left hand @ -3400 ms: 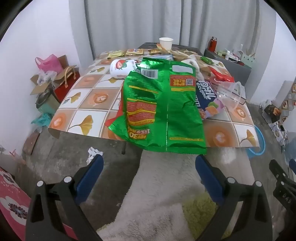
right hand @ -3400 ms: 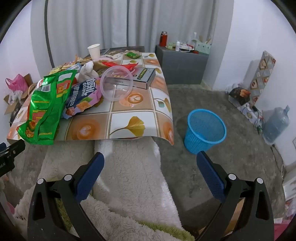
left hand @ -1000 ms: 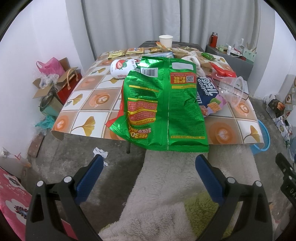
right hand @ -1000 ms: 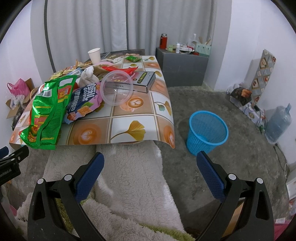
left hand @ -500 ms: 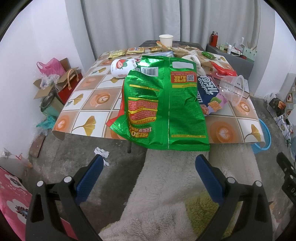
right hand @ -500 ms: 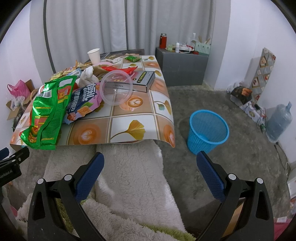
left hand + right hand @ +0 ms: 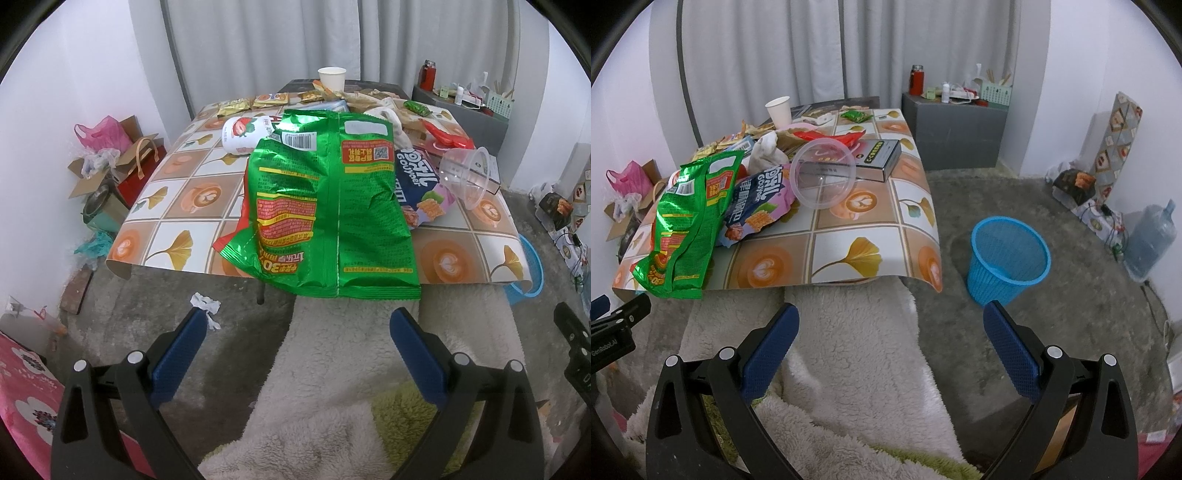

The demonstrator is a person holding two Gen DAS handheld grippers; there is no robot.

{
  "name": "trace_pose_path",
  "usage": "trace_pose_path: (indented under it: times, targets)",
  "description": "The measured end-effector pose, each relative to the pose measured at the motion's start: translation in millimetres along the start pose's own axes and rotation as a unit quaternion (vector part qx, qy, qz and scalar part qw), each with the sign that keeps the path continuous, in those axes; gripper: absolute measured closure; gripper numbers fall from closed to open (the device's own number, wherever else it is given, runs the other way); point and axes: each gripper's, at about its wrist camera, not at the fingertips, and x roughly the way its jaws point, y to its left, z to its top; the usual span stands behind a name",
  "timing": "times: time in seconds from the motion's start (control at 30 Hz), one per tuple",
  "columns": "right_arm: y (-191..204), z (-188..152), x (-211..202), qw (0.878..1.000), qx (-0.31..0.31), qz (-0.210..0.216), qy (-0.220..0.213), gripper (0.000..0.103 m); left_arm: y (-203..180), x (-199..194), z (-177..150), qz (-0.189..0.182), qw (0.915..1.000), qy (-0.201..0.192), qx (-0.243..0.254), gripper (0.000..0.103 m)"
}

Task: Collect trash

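Both grippers hang with jaws spread wide and empty above a fluffy white blanket, short of the table. The left gripper faces a large green snack bag overhanging the table's near edge. The right gripper points between the table and a blue mesh wastebasket on the floor. A clear plastic cup lies tipped beside a blue snack packet.

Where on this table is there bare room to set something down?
Free: the tablecloth's near right corner, between the green bag and the edge by the blue basket; also the left side. Crowded: the middle and back, around the clear cup.
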Motion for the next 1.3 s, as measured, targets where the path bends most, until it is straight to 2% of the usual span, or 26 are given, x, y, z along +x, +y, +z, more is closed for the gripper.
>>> trace_pose_path:
  times: [0.37,0.73,1.3]
  targets:
    - [0.6,-0.9,0.7,1.0,0.001,0.002,0.0,0.008,-0.9,0.1,0.1,0.002,1.0,0.0,0.001,0.006]
    - [4.9,-2.0,1.4,1.0,0.002,0.004,0.001,0.008,18.4,-0.8,-6.1,0.005,1.0,0.002,0.003,0.006]
    - [3.5,-2.6,7.2,1.0,0.007,0.01,0.0,0.008,13.7,-0.5,-3.9,0.007,1.0,0.004,0.005,0.006]
